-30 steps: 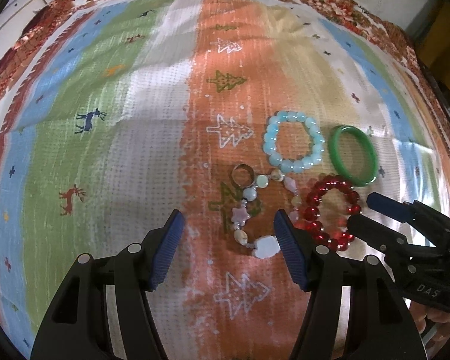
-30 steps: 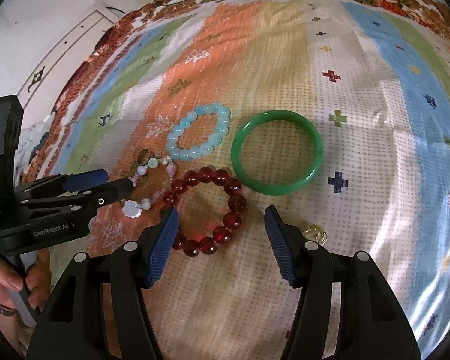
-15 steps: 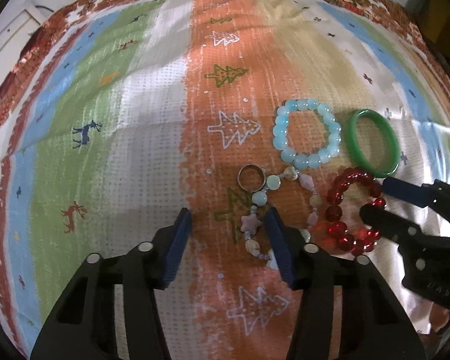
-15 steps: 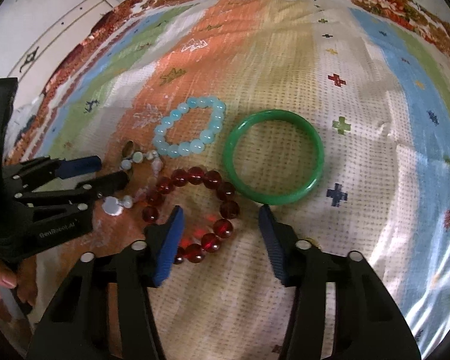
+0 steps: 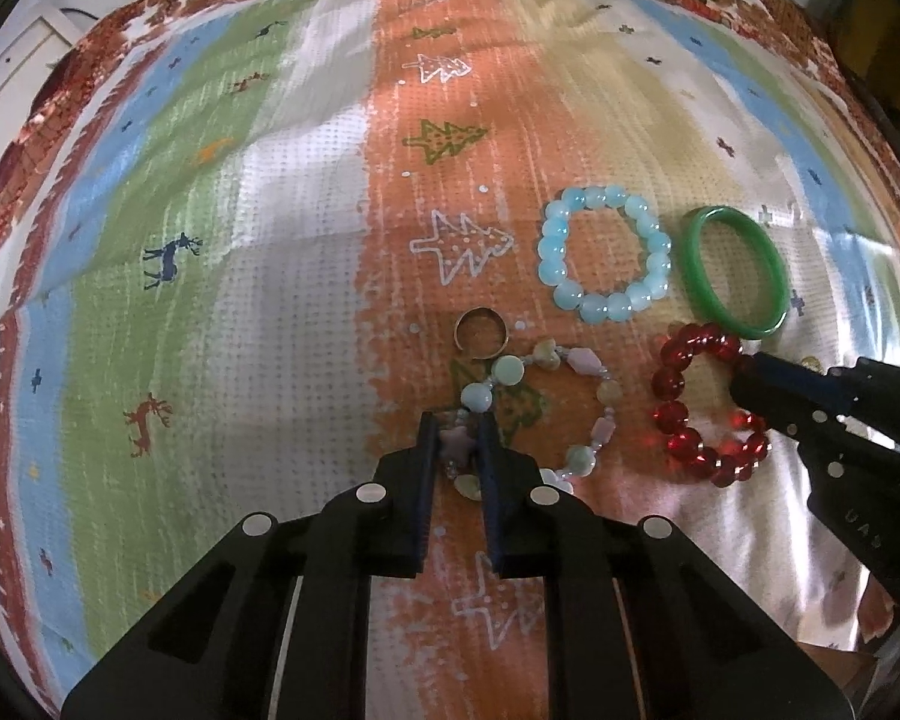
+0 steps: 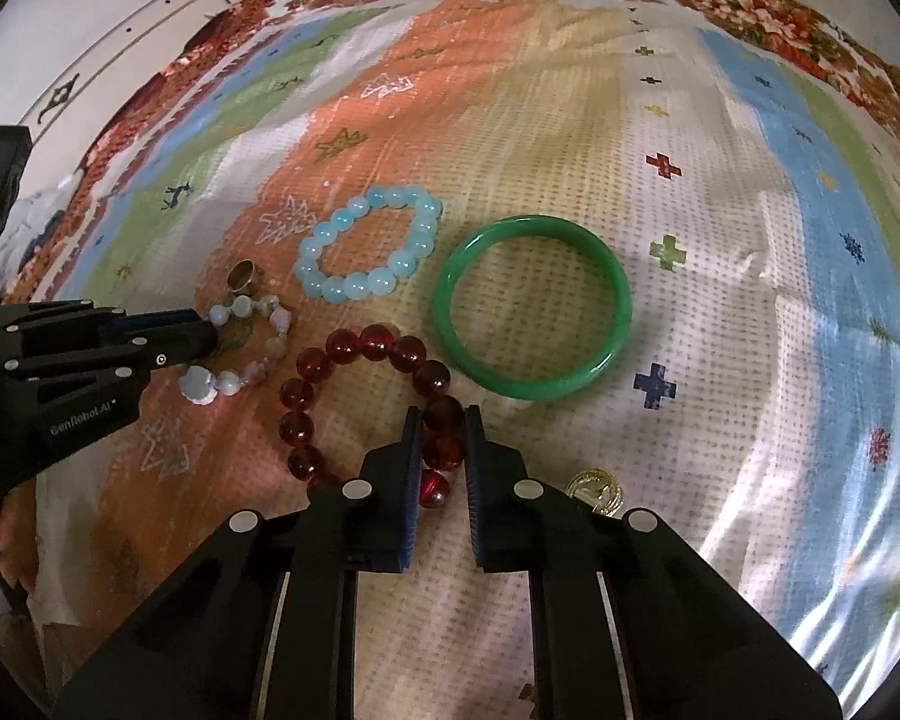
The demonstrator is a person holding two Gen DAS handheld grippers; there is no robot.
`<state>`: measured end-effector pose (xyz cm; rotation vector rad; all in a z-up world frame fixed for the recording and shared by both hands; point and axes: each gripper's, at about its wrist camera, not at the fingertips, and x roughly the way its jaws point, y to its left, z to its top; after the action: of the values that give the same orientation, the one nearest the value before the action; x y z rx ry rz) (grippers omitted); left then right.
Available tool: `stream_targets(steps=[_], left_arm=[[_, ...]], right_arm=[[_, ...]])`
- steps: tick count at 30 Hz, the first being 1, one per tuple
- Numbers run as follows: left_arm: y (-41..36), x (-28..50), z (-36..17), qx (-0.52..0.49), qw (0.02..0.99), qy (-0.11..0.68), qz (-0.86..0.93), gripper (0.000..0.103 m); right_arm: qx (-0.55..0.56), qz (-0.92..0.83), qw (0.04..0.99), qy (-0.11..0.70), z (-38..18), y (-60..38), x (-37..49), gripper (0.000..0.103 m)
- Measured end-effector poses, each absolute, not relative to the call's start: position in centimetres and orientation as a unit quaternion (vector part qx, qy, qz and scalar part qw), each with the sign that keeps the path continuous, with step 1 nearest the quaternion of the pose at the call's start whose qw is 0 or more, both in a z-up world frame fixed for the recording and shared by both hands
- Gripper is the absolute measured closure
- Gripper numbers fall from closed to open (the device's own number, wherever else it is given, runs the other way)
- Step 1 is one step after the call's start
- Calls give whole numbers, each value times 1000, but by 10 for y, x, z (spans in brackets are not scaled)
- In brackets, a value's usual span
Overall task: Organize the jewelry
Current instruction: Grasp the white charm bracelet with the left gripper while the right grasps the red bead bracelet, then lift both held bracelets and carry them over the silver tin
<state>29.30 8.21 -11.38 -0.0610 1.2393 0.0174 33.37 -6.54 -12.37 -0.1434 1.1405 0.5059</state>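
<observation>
Both tongs now closed, left tongs (image 5: 457, 444) clamping charm bracelet (image 5: 576, 384), right tongs (image 6: 443, 438) red bracelet (image 6: 354, 354)

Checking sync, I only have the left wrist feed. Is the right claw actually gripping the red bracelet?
Observer: Yes. The right wrist view shows the right claw shut on the red bracelet, with one bead pinched inside on the loop's near right side.
Operator: Left claw has the charm bracelet. Anything hidden behind the right claw?
Observer: A small gold trinket lies on the cloth just right of that claw.
</observation>
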Motion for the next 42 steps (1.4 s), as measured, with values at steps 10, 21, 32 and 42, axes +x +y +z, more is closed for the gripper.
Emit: stream_targets(steps=[10, 21, 32, 42], left_arm=[[74, 286, -94, -40, 828, 559, -4, 91], [74, 279, -76, -61, 839, 540, -15, 93], [71, 269, -63, -65, 847, 528, -18, 97], [71, 256, -51, -79, 853, 516, -22, 97]], right_arm=[[-69, 245, 811, 527, -112, -64, 325, 89], [-45, 256, 817, 515, -92, -69, 311, 89], [-48, 252, 829, 497, -74, -72, 296, 89], [-46, 249, 842, 476, -54, -79, 281, 89]])
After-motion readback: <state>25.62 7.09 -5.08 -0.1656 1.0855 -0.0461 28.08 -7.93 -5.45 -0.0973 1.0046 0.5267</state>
